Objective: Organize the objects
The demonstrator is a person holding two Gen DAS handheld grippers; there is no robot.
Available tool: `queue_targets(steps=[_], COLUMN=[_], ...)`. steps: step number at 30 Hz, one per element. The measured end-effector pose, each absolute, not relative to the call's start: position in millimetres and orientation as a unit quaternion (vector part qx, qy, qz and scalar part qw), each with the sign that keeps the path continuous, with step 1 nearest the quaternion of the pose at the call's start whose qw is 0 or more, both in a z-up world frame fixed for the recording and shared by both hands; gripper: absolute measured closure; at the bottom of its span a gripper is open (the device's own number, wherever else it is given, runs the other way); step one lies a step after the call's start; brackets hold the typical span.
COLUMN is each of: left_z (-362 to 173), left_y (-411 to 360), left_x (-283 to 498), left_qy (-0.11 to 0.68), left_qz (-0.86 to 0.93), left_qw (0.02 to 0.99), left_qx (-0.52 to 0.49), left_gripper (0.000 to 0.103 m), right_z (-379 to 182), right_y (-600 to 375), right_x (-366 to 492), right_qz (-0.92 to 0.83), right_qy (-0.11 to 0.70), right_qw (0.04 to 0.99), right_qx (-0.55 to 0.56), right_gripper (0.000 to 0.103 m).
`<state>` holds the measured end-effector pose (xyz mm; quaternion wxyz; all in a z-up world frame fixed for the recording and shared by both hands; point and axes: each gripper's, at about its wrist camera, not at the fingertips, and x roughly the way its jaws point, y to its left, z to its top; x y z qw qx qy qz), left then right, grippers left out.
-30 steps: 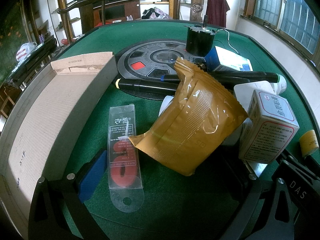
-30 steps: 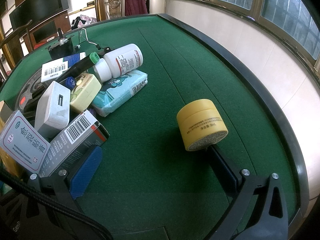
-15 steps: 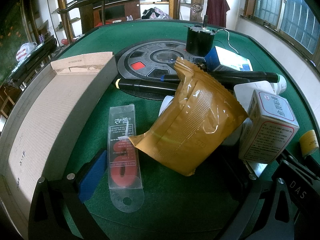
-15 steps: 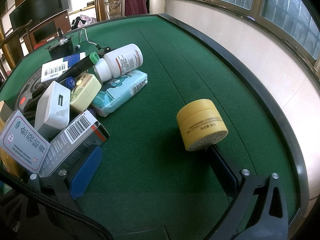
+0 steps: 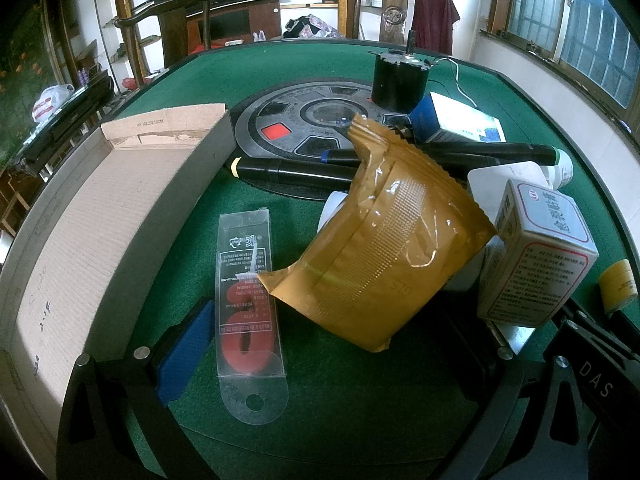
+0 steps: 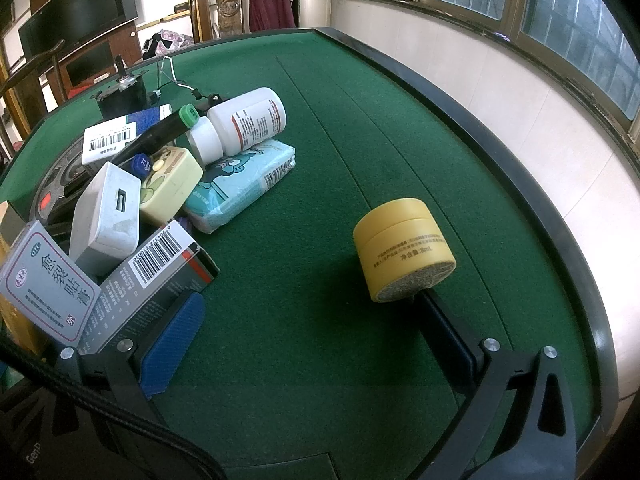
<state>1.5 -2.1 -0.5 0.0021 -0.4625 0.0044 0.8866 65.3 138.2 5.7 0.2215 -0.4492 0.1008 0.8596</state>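
Note:
My left gripper [image 5: 324,344] is open over the green table. A clear plastic pack with red content [image 5: 248,300] and a gold foil pouch [image 5: 384,248] lie between its fingers. An open cardboard box [image 5: 92,220] lies to its left. My right gripper [image 6: 304,316] is open and empty; a yellow jar [image 6: 402,248] lies on its side just past the tip of its right finger. A pile of boxes sits by its left finger [image 6: 172,336]: a grey medicine box [image 6: 48,280], a barcode box [image 6: 160,268], a white box [image 6: 106,216].
Behind the pouch lie black markers [image 5: 288,170], a round grey centre plate [image 5: 304,120], a black motor [image 5: 396,80] and a blue-white box [image 5: 456,124]. In the right wrist view a white bottle [image 6: 244,120], a tissue pack [image 6: 240,182] and a yellow-green case [image 6: 172,180] lie piled. The table's raised rim [image 6: 520,184] runs right.

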Motion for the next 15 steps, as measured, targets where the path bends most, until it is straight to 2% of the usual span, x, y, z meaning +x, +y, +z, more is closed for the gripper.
queue_targets(steps=[15], left_z=[-0.5], left_y=[-2.1], left_x=[1.4], left_qy=[0.005], left_qz=[0.887], left_qw=[0.002], left_qx=[-0.462], left_gripper=[0.001], right_z=[5.5], right_y=[139.3], right_x=[65.0], right_qz=[0.860], right_qy=[0.101], right_qw=[0.221], right_qx=[-0.449], right_gripper=[0.000])
